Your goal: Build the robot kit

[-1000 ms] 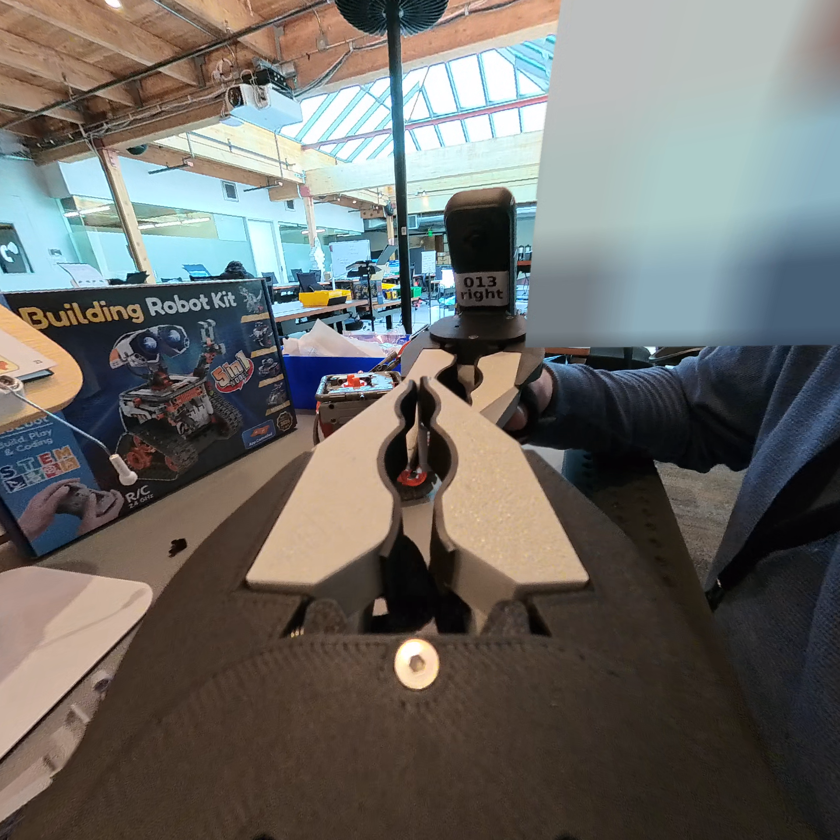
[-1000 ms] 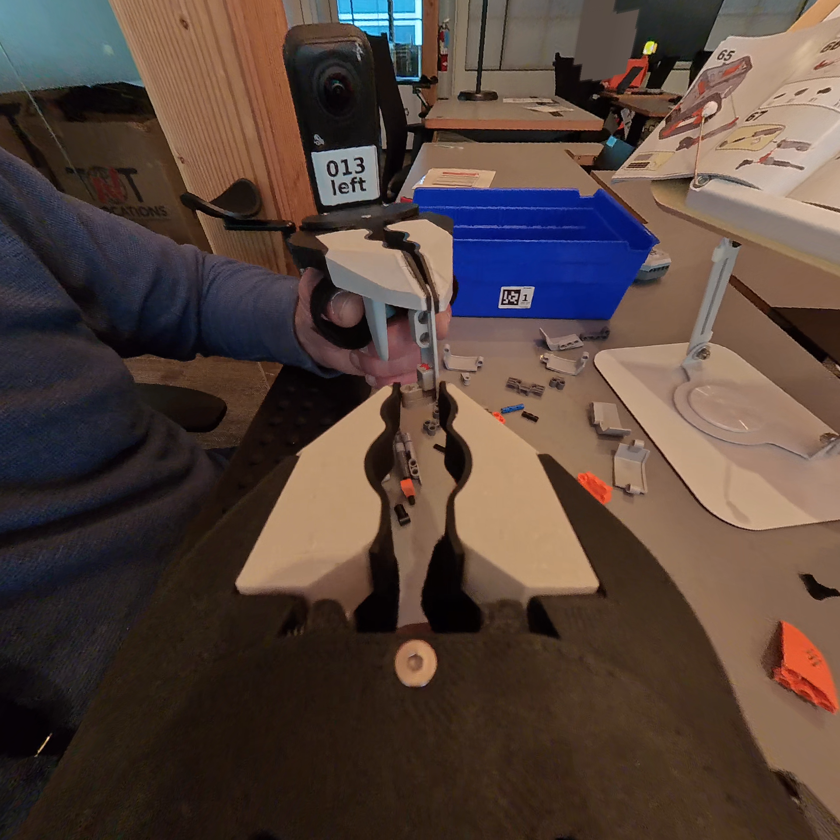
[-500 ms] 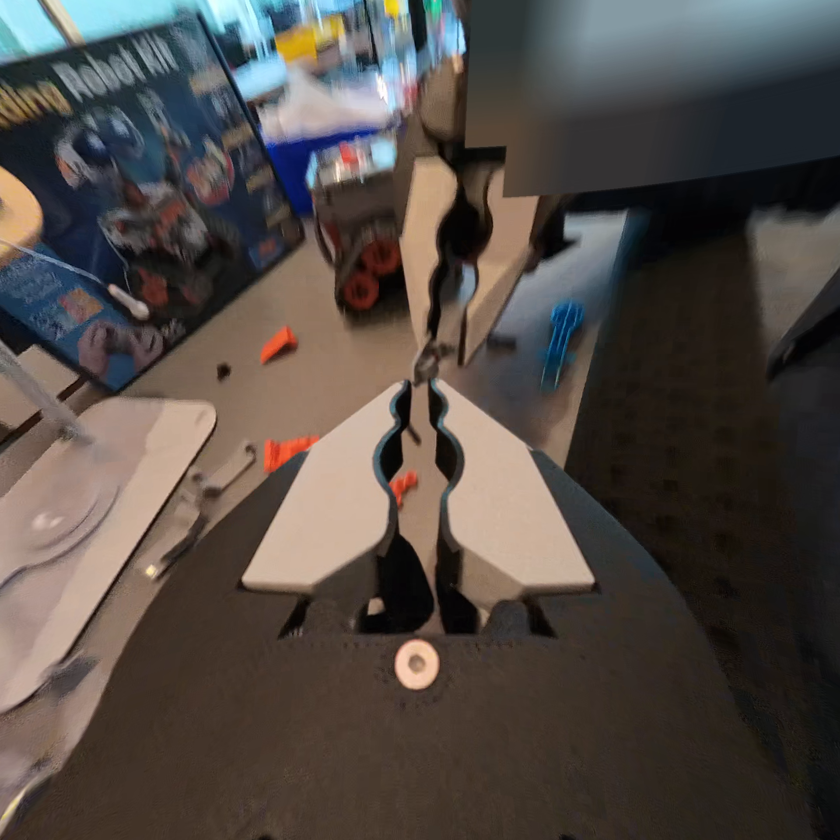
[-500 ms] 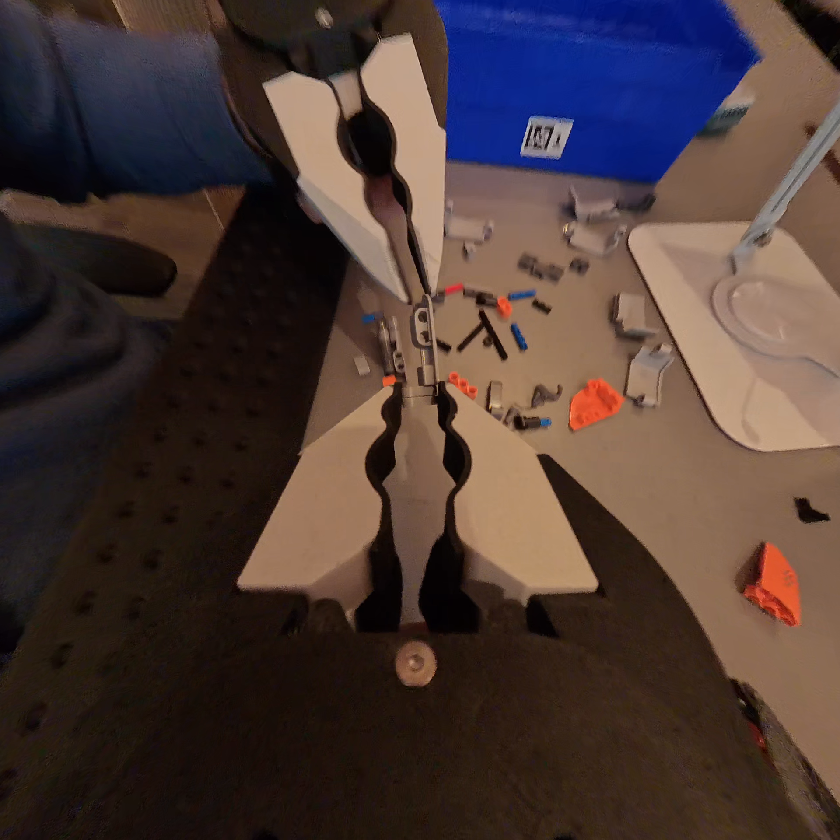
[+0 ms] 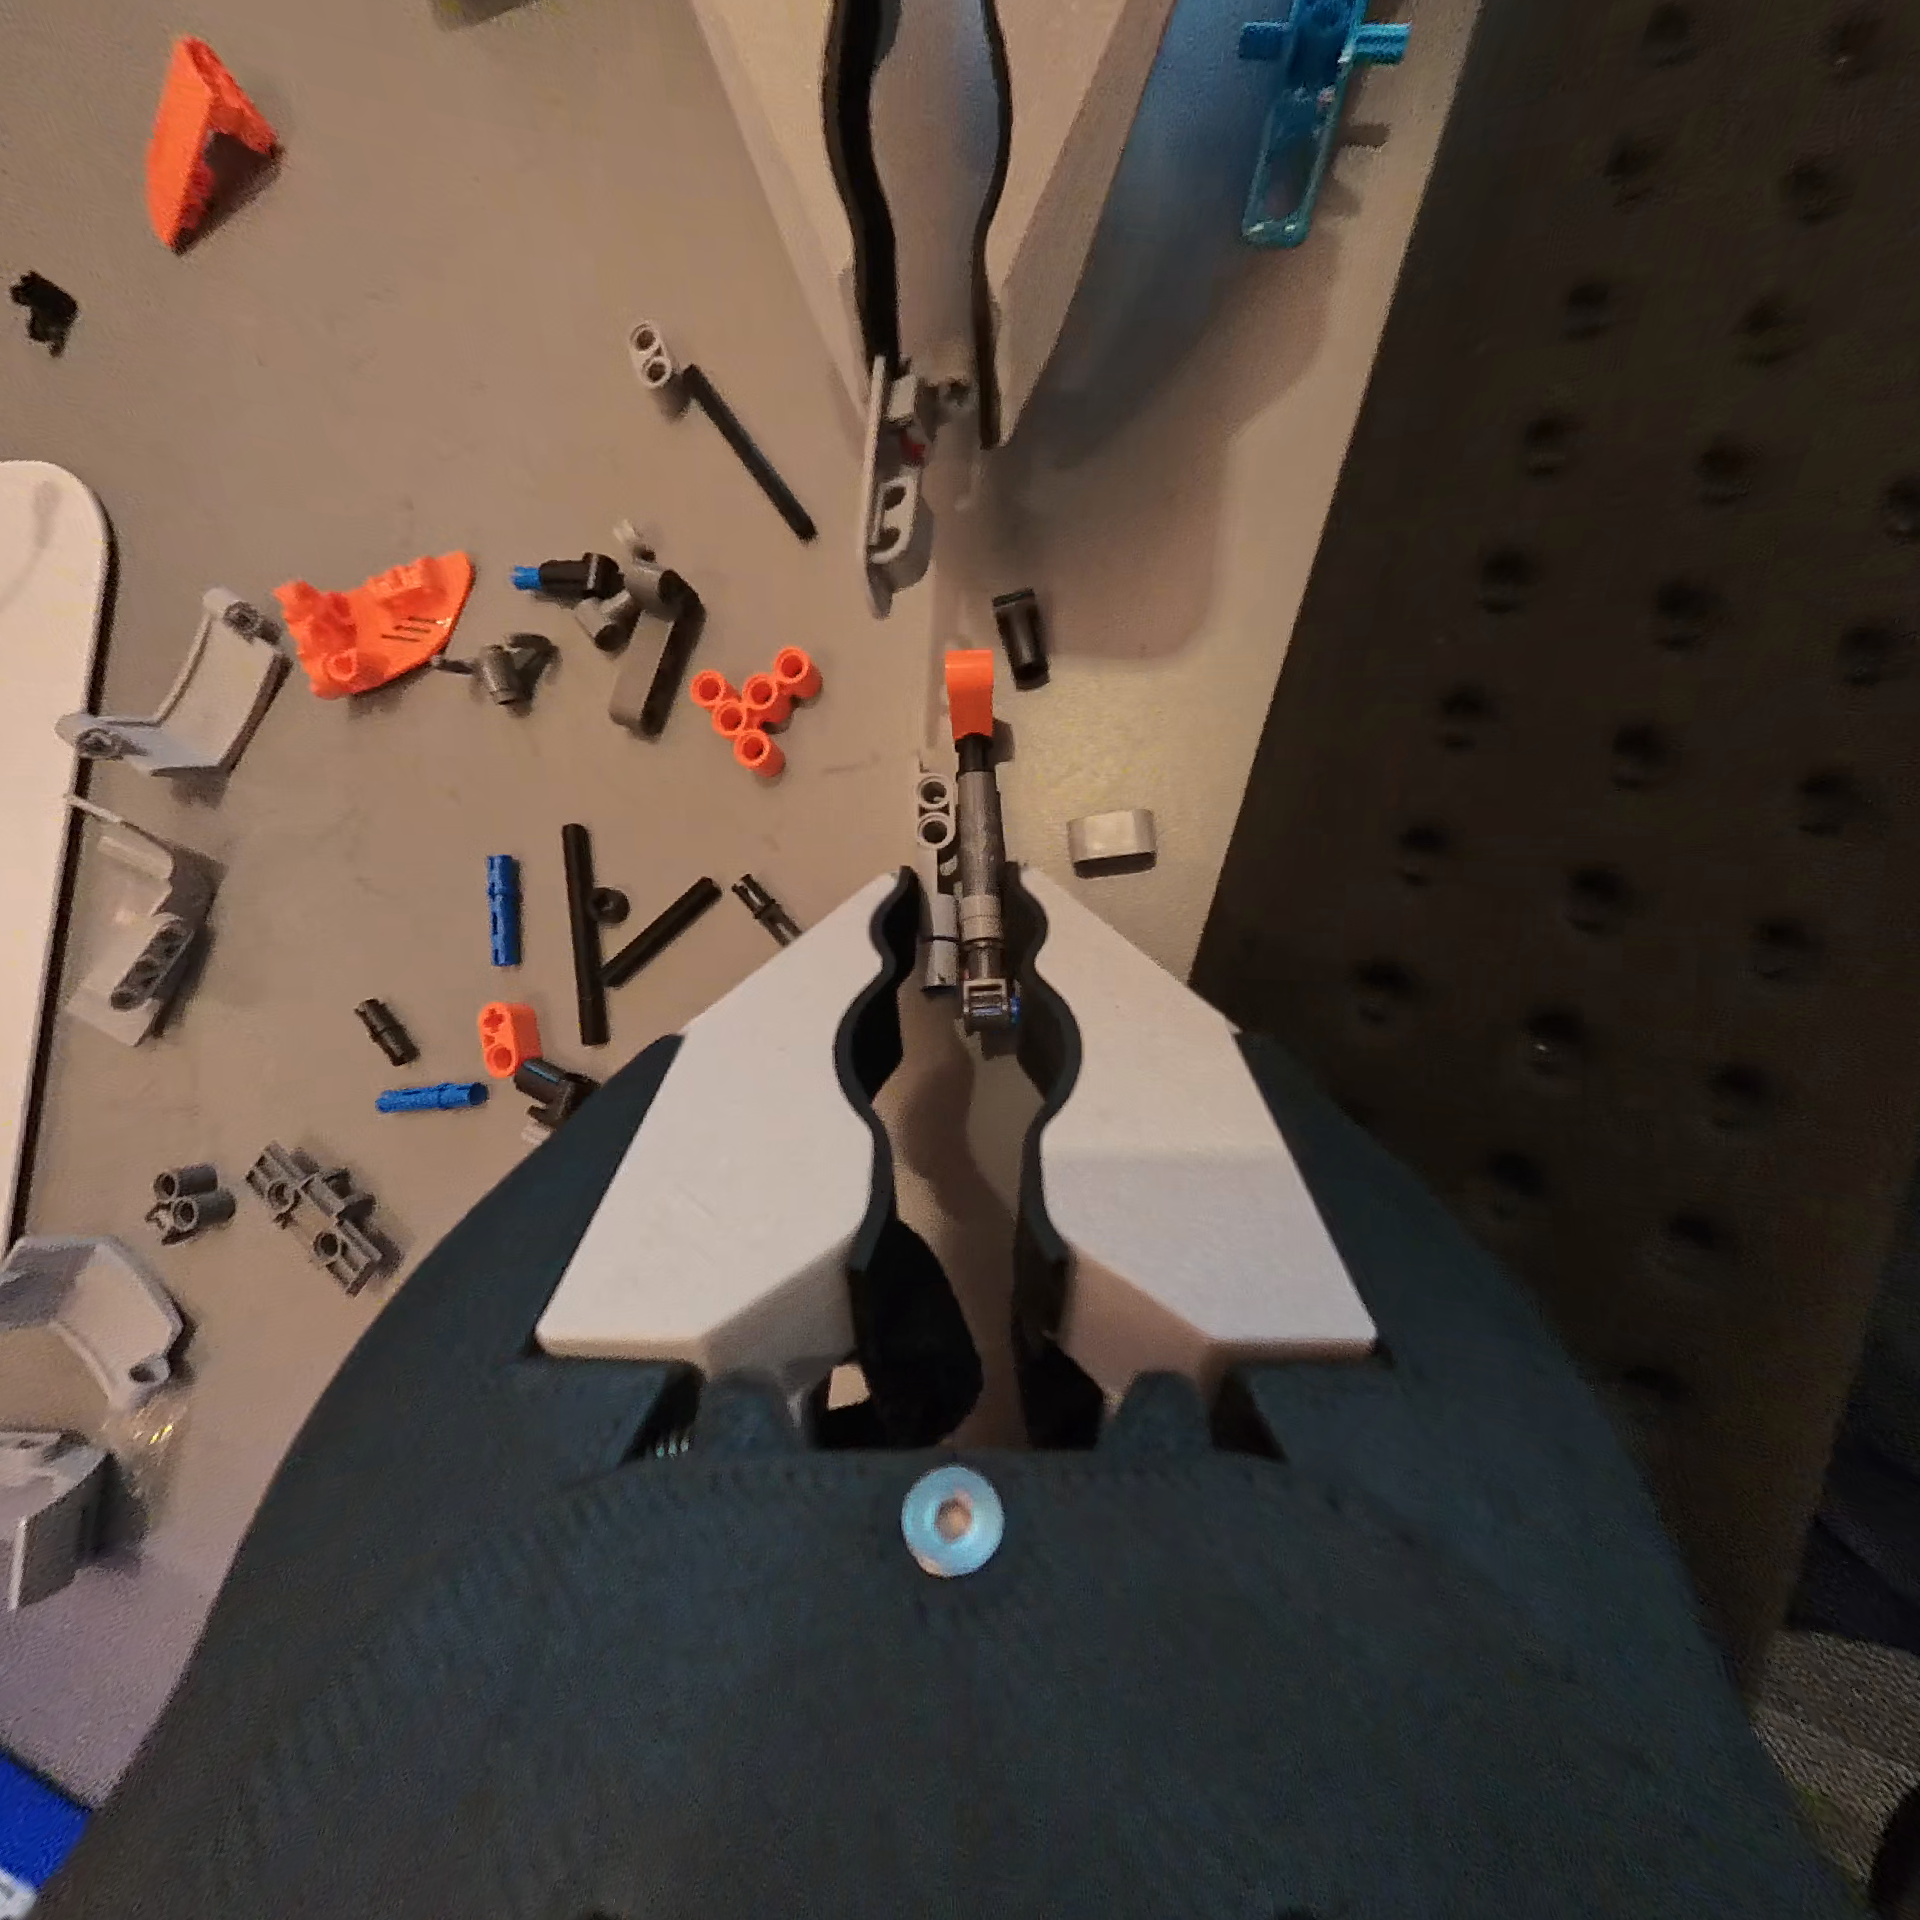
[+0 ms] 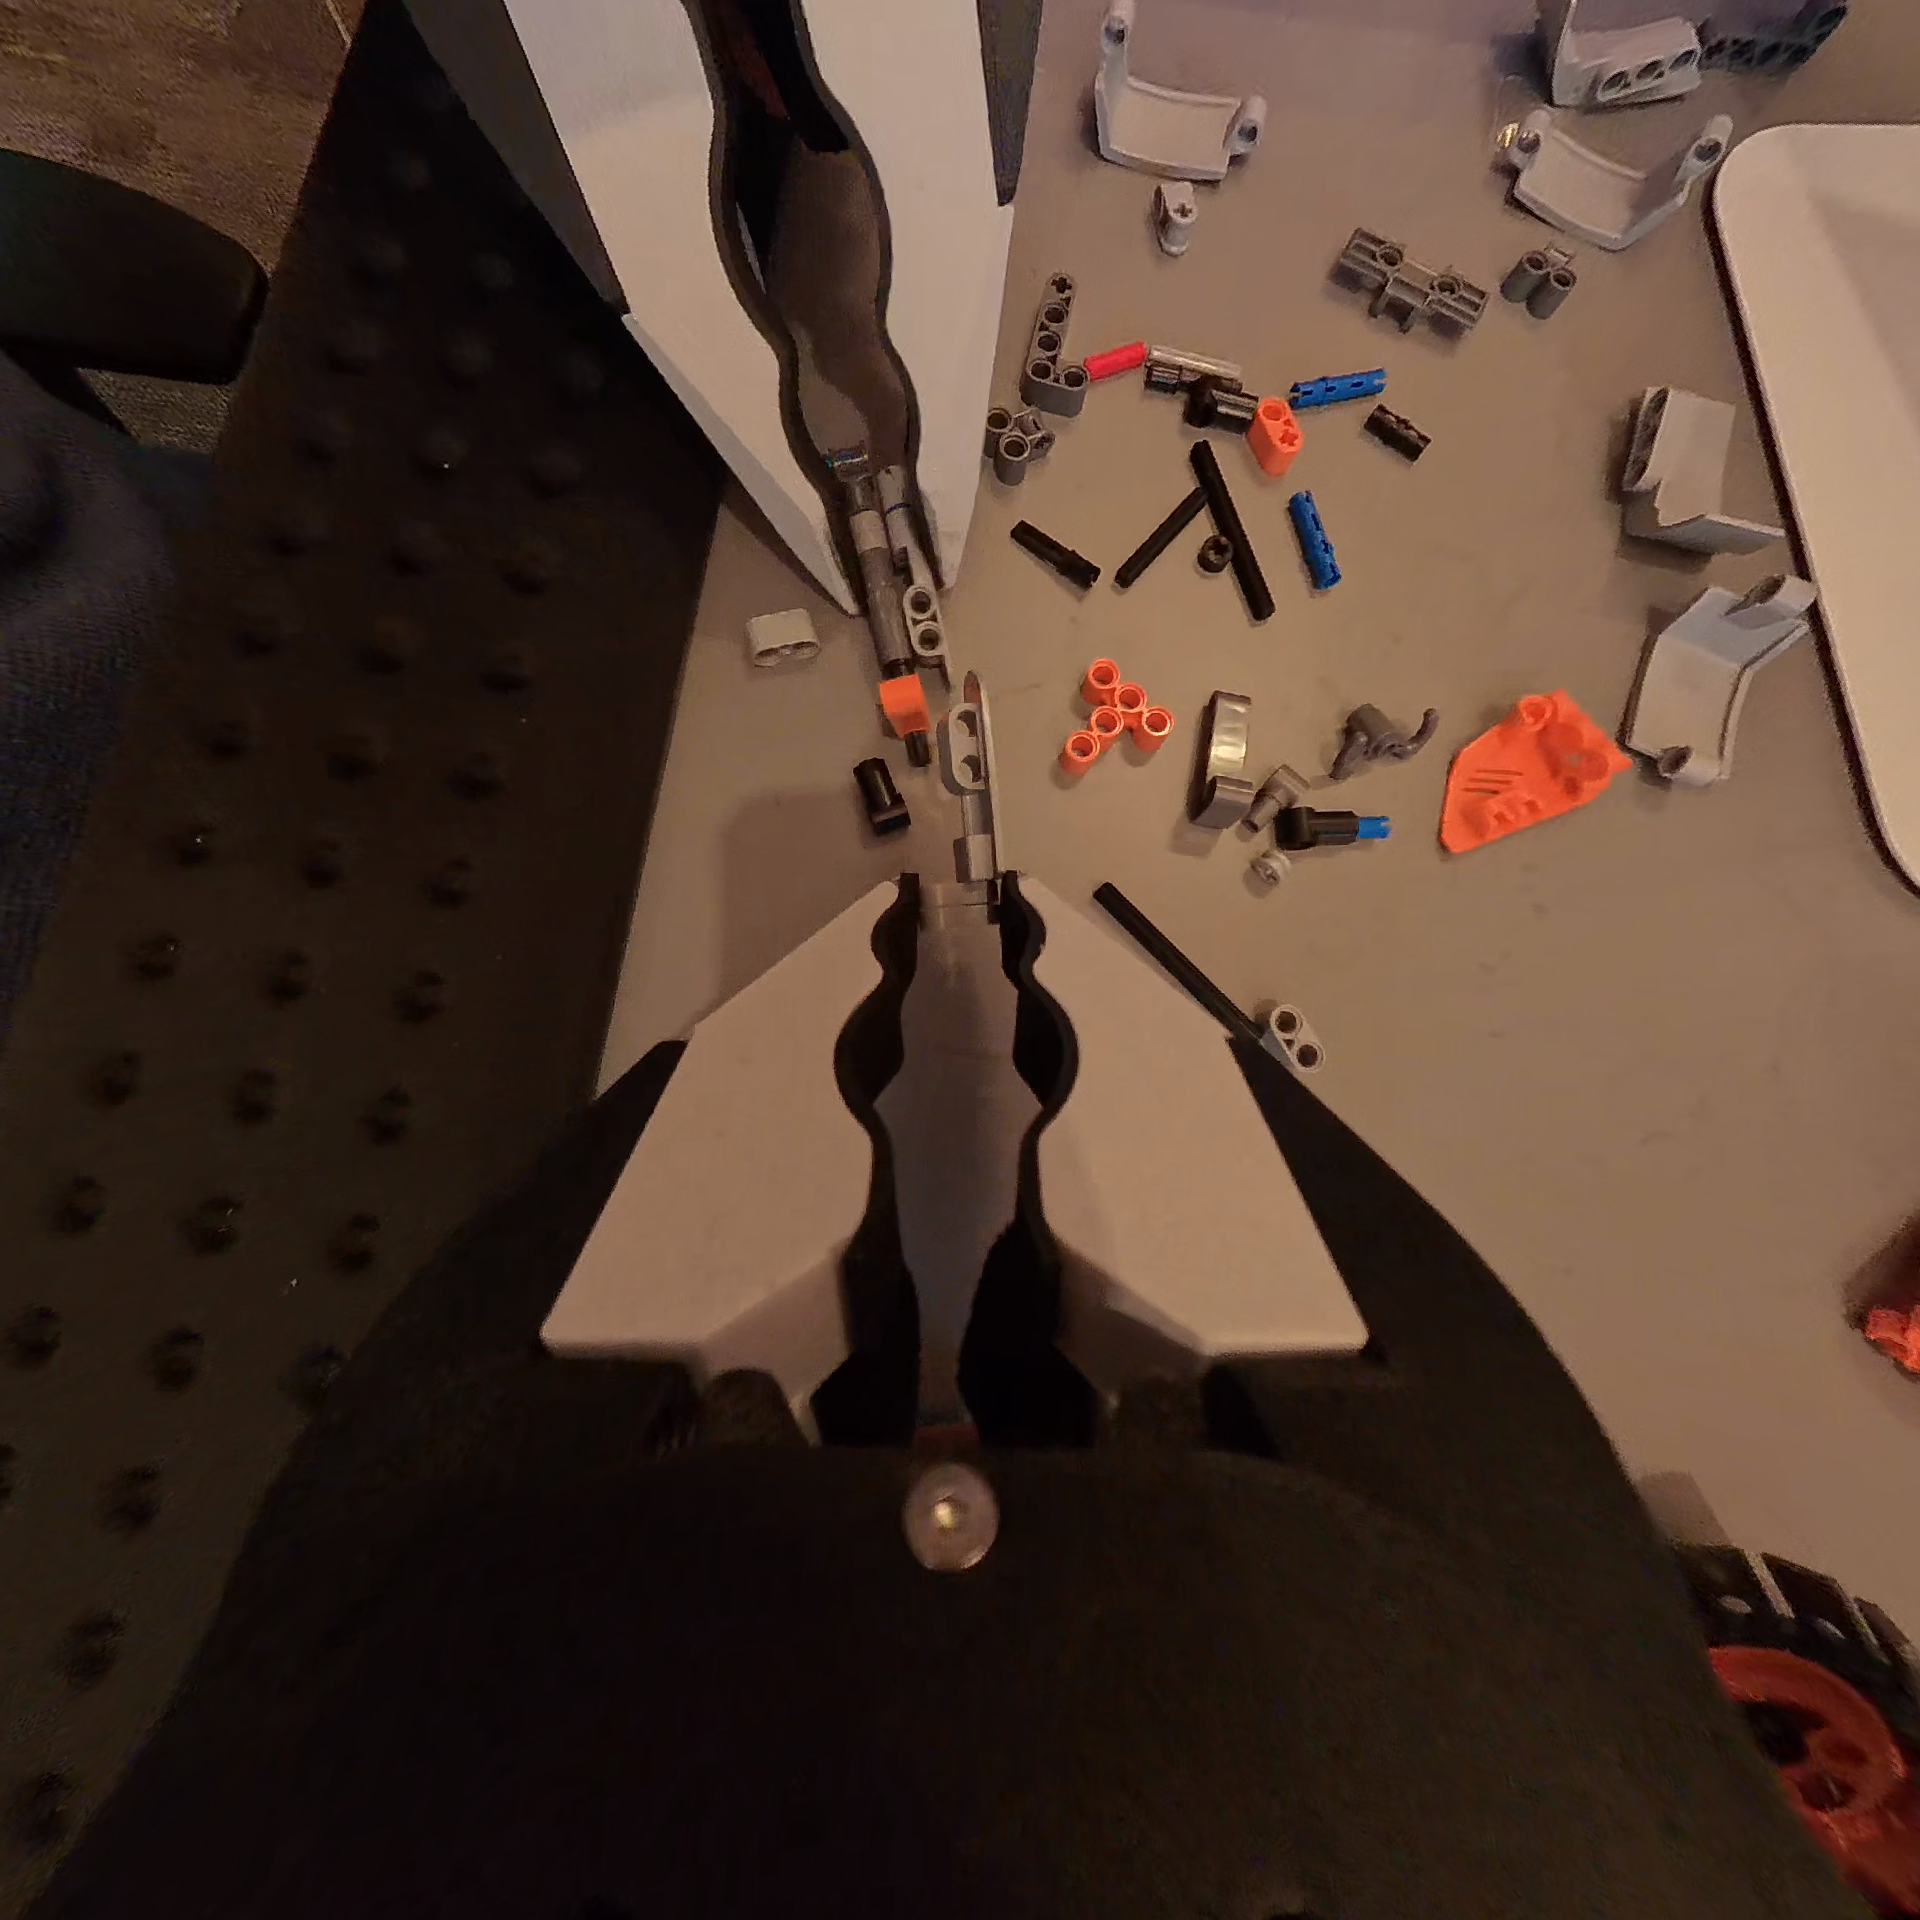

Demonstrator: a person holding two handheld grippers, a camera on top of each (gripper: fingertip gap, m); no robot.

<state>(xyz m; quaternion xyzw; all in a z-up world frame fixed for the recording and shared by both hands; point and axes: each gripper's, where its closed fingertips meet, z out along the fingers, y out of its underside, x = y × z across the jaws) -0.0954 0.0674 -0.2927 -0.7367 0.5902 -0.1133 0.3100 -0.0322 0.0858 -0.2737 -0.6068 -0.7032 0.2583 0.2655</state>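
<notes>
Everything sits low over a grey table (image 5: 416, 312) strewn with small building parts. A black studded mat (image 5: 1610, 727) runs along the table's edge on the person's side. A white base plate (image 6: 1829, 468) lies toward the far side and is cut off by the frame.

The left gripper (image 5: 959, 894) is closed down to a narrow gap around a rod assembly (image 5: 977, 821). This is a dark grey shaft with a grey beam alongside, ending in an orange cap (image 5: 969, 691) that pokes out past the tips. It is close to the mat-side edge.

The right gripper (image 6: 958, 888) faces it, pinching the stem of a slotted grey link (image 6: 966, 753). The link's free end is just beside the orange cap. I cannot tell whether they touch.

A short black connector (image 5: 1016, 634) and a pale stubby beam (image 5: 1112, 834) lie near that meeting point.

Further in are:
- an orange cross of connectors (image 6: 1117, 717)
- black axles (image 6: 1231, 530)
- blue pins (image 6: 1314, 540)
- an orange panel (image 6: 1517, 774)
- grey curved panels (image 6: 1174, 114)

A teal tool (image 5: 1299, 125) rests at the mat's border.

The light is dim and brownish. Both gripper bodies hide the table nearest them. An orange wheel (image 6: 1829, 1777) shows only in part at the corner. Exactly how each piece seats between the pads is shadowed.
</notes>
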